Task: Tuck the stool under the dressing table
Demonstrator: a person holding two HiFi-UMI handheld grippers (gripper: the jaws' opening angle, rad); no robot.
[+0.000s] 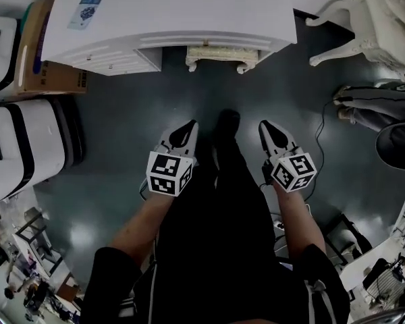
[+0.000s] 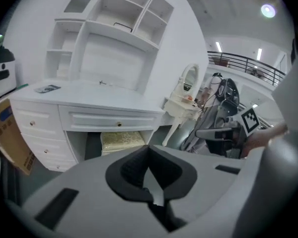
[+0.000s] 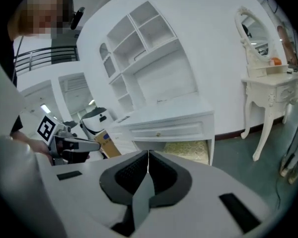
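The stool (image 1: 219, 56) stands tucked in the knee space under the dressing table (image 1: 189, 9), between the drawer block and the right side panel. Only its front edge and pale patterned cushion (image 2: 121, 140) show below the centre drawer. Both grippers are well apart from it, above the dark floor (image 1: 121, 120) in front of the person's legs. The left gripper (image 1: 190, 125) has its jaws pressed together with nothing between them, and so does the right gripper (image 1: 264, 124). A cardboard box (image 1: 37, 46) leans beside the dressing table's left end. An ornate white side table (image 1: 364, 19) stands off to its right.
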